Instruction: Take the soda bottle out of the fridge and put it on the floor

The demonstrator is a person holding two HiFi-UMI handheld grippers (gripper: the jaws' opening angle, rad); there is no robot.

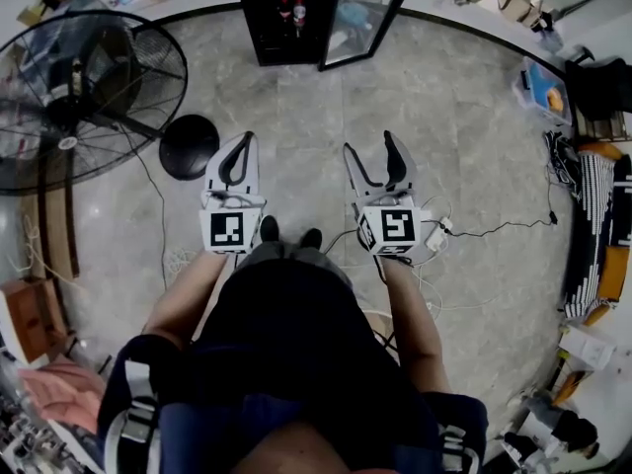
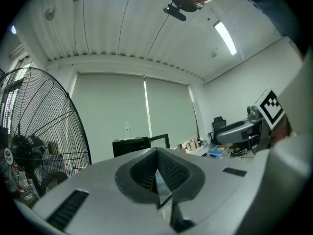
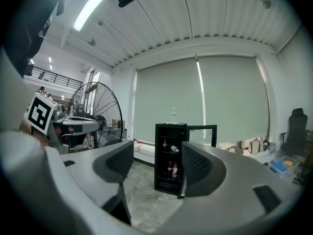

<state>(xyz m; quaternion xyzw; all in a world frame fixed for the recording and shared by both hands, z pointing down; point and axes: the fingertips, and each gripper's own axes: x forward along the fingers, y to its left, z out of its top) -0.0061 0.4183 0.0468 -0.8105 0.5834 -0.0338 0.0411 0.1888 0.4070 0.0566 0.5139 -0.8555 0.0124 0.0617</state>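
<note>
The small black fridge (image 3: 171, 127), its glass door (image 3: 201, 146) swung open, holds several bottles. Two red-labelled soda bottles (image 3: 172, 171) stand upright on the lower shelf, necks up. Another bottle (image 3: 175, 149) lies sideways above. The left gripper (image 1: 243, 138) is closed and empty. The right gripper (image 1: 369, 144) gapes empty, well apart from the fridge.

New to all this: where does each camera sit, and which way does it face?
Head view: on the person's head, facing down: floor, forearms, shoes, left gripper, right gripper.
Left gripper view: on left gripper, level along shut jaws toward fan.
Right gripper view: on right gripper, between open jaws at open fridge.
All share fridge and fan.
</note>
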